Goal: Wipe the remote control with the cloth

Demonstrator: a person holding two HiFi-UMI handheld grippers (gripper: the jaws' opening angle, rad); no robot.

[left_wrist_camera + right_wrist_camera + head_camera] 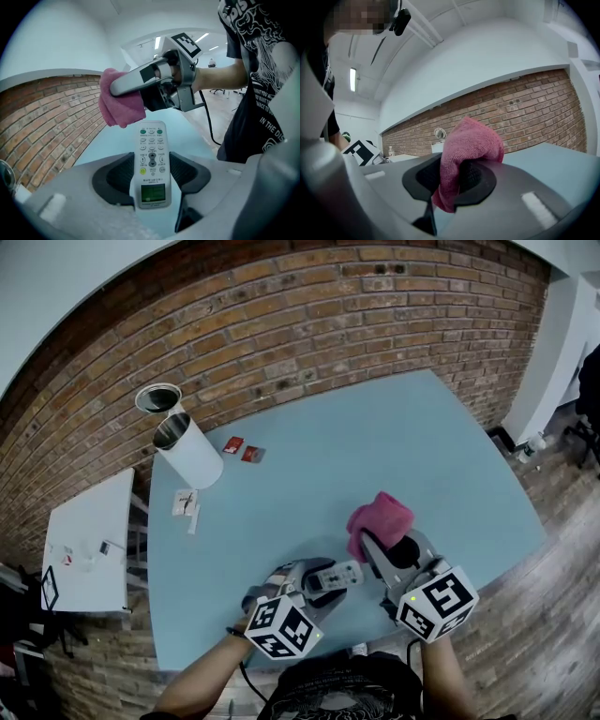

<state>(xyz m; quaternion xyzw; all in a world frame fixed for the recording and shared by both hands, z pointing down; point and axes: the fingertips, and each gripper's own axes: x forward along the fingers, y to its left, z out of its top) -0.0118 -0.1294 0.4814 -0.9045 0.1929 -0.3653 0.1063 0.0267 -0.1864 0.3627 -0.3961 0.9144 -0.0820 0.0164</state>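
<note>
Pink cloth (pixel 465 150) sits pinched in your right gripper (pixel 457 180), just ahead of your left gripper (pixel 151 174), whose jaws clamp the white remote control (pixel 151 154).

Over the light blue table (pixel 394 446), the left hand-held gripper (pixel 321 583) holds a white remote control (pixel 339 574), and the right hand-held gripper (pixel 377 547) holds a pink cloth (pixel 380 517) just beside the remote's far end. A white cylindrical container (pixel 189 454) and 2 small red packets (pixel 252 455) sit near the far left edge.
</note>
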